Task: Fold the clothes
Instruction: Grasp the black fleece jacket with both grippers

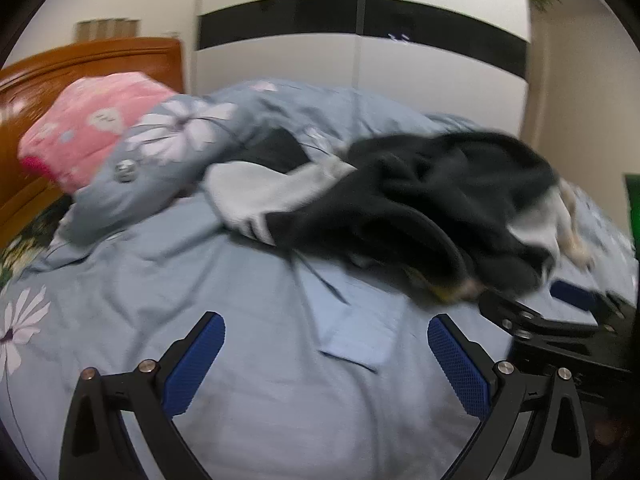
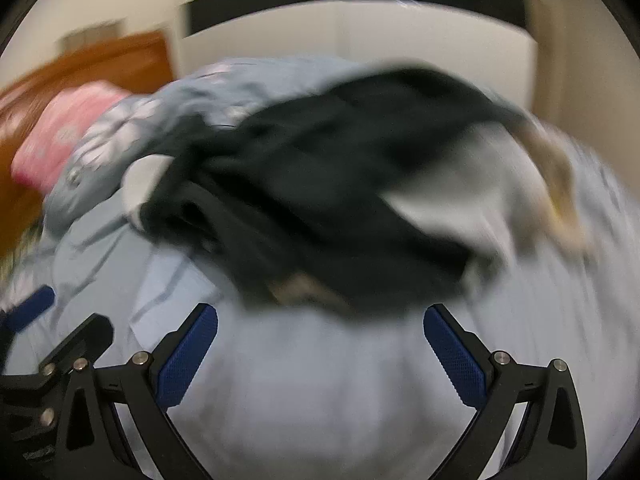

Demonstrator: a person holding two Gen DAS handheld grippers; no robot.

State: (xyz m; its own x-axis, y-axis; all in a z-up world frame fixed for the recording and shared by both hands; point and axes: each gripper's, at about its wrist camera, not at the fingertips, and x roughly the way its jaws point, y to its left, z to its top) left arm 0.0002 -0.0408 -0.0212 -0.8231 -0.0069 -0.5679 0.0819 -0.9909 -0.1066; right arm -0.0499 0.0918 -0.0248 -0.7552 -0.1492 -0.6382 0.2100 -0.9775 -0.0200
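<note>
A black garment with white panels [image 1: 420,200] lies crumpled on the light blue bedsheet [image 1: 248,288], ahead and to the right of my left gripper [image 1: 326,344]. The left gripper is open and empty over bare sheet. The right gripper [image 1: 532,300] shows at the right edge of that view, close to the garment's near edge. In the blurred right wrist view the garment [image 2: 320,200] fills the middle, just beyond my open, empty right gripper [image 2: 320,340]. The left gripper's finger [image 2: 32,308] shows at the far left.
A bunched blue floral duvet [image 1: 184,136] and a pink pillow [image 1: 88,128] lie at the back left by the wooden headboard [image 1: 80,56]. A white wardrobe with a black band [image 1: 360,40] stands behind the bed.
</note>
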